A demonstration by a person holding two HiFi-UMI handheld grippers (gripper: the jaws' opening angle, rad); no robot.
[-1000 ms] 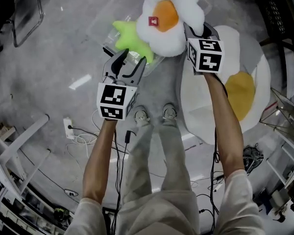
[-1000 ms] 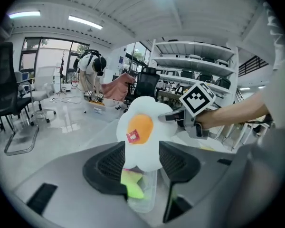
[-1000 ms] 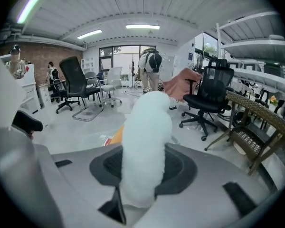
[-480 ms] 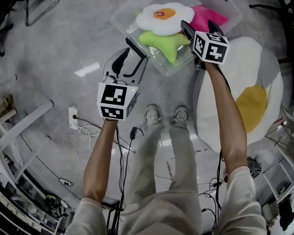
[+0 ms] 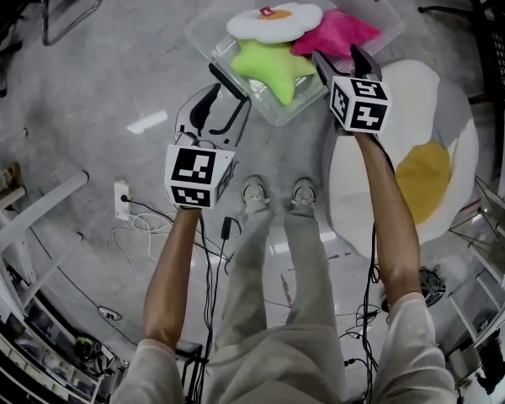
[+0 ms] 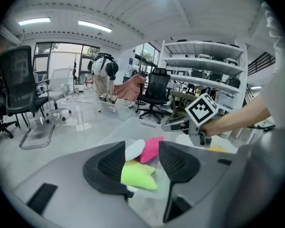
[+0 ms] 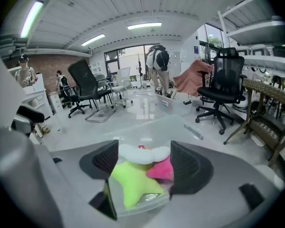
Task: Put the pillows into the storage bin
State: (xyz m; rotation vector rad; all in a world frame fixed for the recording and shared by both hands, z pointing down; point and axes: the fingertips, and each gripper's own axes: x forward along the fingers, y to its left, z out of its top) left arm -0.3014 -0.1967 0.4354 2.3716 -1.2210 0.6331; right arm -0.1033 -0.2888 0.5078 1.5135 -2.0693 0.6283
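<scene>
Three pillows [image 5: 269,61] lie in the bin [image 5: 209,39]; a big egg pillow [image 5: 429,167] waits beside it. Left gripper [image 5: 225,98] and right gripper [image 5: 338,55] are empty with jaws apart, the right's having just closed partway. Likely next: seize the egg pillow.

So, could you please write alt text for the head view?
From above: a clear storage bin holds a white egg pillow, a green star pillow and a pink pillow. The left tongs and right tongs hover open and empty at its edge, the right having just closed partway.

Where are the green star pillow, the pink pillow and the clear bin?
green star pillow [image 5: 269,64], head view, its middle.
pink pillow [image 5: 332,34], head view, its middle.
clear bin [image 5: 209,47], head view, left wall.
</scene>
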